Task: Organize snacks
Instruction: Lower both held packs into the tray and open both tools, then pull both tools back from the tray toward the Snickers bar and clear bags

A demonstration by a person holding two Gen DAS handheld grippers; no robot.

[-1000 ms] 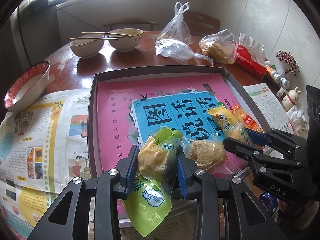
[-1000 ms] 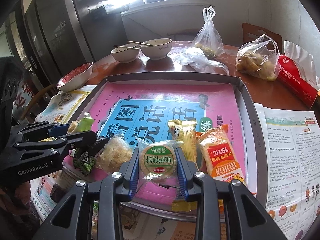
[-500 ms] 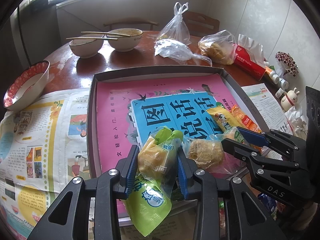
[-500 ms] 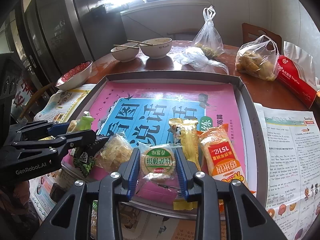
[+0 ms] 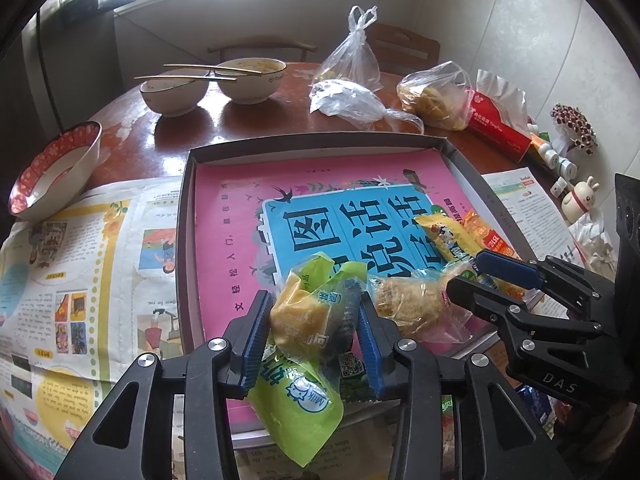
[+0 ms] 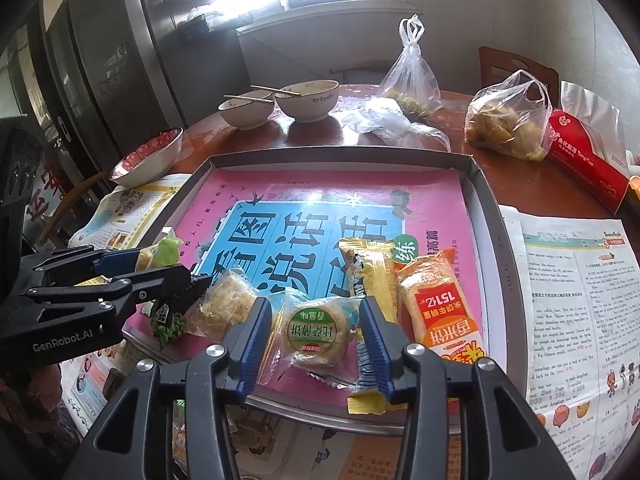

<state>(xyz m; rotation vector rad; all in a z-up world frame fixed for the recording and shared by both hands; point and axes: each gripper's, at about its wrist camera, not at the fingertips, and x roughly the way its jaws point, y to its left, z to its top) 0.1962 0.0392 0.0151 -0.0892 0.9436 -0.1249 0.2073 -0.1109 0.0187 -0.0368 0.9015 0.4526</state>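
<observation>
A grey tray (image 5: 184,240) lined with a pink and blue book cover holds a row of snacks along its near edge. My left gripper (image 5: 314,344) has its jaws opening. A yellow cake in a green wrapper (image 5: 308,316) lies loose between the pads, on top of a green milk packet (image 5: 296,408). My right gripper (image 6: 316,344) is opening too, and the round green-labelled biscuit (image 6: 316,332) rests on the tray (image 6: 484,220) between its pads with gaps on both sides. Beside it lie a clear-wrapped crispy cake (image 6: 228,308), a yellow stick packet (image 6: 372,276) and an orange rice cake packet (image 6: 440,308).
Newspapers (image 5: 80,264) flank the tray on the round wooden table. Behind stand two bowls with chopsticks (image 5: 248,80), a red-patterned bowl (image 5: 52,172), plastic bags (image 5: 436,96) and a red tissue pack (image 5: 500,128). Small bottles and figurines (image 5: 568,184) line the right wall.
Both pairs of jaws have widened. The yellow cake and the round biscuit were pinched before and now lie free between the pads. Neither hand has shifted.
</observation>
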